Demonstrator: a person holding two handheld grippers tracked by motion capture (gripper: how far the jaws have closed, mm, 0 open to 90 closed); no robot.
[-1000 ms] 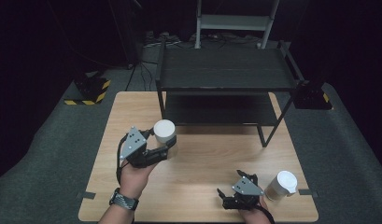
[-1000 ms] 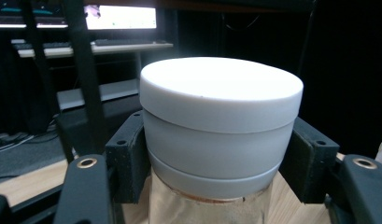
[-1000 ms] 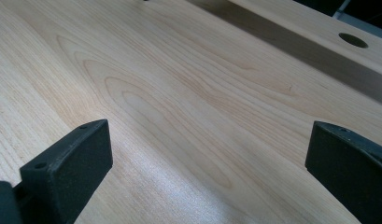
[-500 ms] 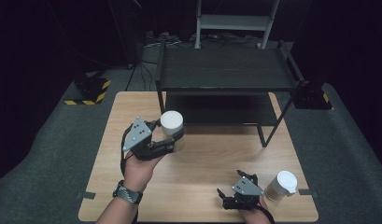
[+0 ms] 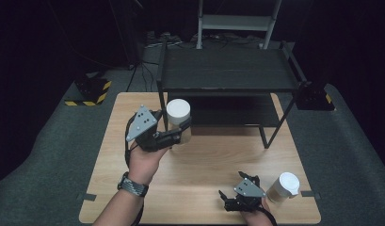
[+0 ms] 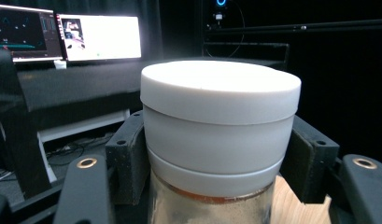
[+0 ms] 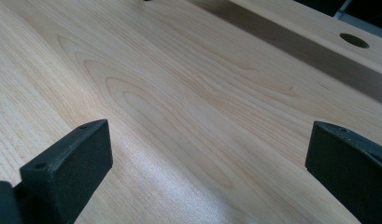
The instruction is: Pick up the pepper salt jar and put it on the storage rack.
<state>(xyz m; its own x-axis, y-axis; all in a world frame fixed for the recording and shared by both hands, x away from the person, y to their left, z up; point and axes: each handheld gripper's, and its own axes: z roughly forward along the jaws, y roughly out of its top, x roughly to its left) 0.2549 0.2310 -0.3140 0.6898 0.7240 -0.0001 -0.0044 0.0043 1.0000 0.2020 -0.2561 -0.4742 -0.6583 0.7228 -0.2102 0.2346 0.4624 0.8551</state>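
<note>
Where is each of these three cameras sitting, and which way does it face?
High view: above the table's near edge, looking forward and down; shows a forearm, left gripper and right gripper.
Left gripper view: on that gripper, facing the shelf and screens; its jaws clamp a white-lidded jar.
Right gripper view: low over bare wood, jaws apart.
Shared: the held jar also appears from above.

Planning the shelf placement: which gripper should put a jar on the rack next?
Left. The left gripper already clamps a jar beside the rack; the right gripper is open, empty.
</note>
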